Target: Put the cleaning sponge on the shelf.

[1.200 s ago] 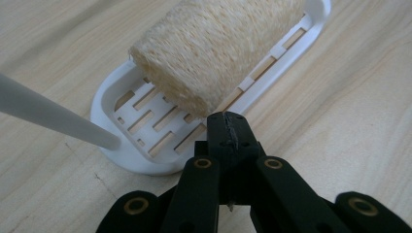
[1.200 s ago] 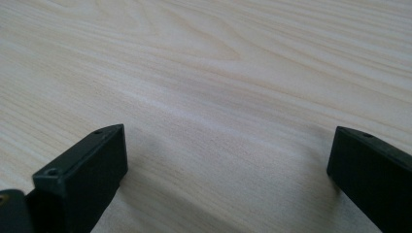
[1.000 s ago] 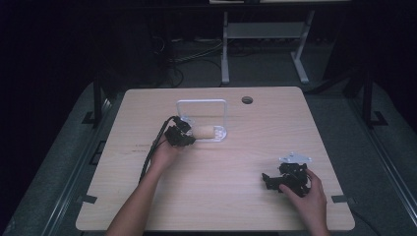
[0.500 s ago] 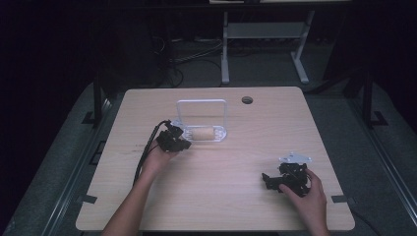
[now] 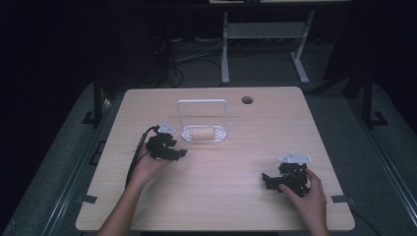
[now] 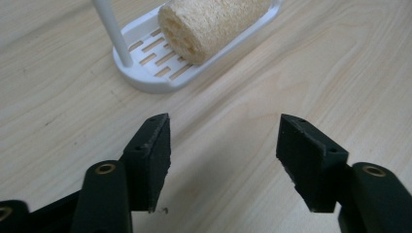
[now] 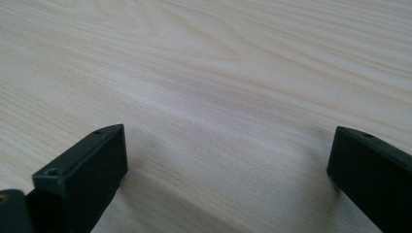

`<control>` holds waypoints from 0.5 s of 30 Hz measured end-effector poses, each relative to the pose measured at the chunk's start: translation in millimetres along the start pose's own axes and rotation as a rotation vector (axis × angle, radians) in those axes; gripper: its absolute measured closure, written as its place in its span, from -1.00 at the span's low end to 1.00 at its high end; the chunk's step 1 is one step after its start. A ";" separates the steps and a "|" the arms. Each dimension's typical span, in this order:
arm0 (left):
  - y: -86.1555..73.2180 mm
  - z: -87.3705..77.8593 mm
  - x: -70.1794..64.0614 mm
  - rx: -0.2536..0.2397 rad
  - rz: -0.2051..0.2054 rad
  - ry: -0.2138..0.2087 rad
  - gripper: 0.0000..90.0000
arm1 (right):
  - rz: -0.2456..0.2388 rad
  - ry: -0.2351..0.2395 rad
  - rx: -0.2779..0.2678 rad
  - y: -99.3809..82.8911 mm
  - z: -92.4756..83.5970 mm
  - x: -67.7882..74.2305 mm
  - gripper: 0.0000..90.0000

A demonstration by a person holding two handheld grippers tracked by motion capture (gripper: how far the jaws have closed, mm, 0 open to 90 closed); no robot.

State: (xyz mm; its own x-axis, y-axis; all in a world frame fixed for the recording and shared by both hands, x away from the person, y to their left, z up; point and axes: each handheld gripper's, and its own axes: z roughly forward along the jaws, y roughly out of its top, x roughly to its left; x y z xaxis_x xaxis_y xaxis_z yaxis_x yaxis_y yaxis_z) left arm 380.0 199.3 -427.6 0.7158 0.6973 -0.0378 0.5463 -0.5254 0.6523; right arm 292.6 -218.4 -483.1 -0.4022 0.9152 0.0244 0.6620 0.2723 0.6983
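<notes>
Loofah roll lying in white rack, worktop centre-far. Left tool released, empty, just near-left of rack. Right tool released, empty, near-right. Risk: careless reach knocks light rack, rolls loofah out.

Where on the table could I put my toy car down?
Bare wood lies between the left tongs and the right tongs, and along the far edge by the round hole. It is crowded at the white rack holding the loofah.

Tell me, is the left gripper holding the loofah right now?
No, the left gripper is open and empty, while the loofah lies in the white tray beyond it.
</notes>
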 end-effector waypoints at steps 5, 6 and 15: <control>-12.8 -9.2 -4.5 -0.013 0.001 0.020 -0.37 | 0.000 0.000 0.000 0.0 0.0 0.0 -0.99; -15.2 -10.8 -5.5 -0.018 0.006 0.027 -0.38 | 0.000 0.000 0.000 0.0 0.0 0.0 -0.99; -37.3 -24.6 -14.5 -0.041 0.010 0.057 -0.62 | 0.000 0.000 0.000 0.0 0.0 0.0 -0.99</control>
State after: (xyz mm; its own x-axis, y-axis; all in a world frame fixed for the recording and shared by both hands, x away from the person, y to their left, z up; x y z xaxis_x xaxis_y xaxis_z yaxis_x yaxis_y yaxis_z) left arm 338.5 220.7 -432.8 0.6946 0.7193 0.0114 0.5202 -0.5131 0.6828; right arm 292.6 -218.4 -483.1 -0.4022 0.9152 0.0240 0.6618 0.2726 0.6983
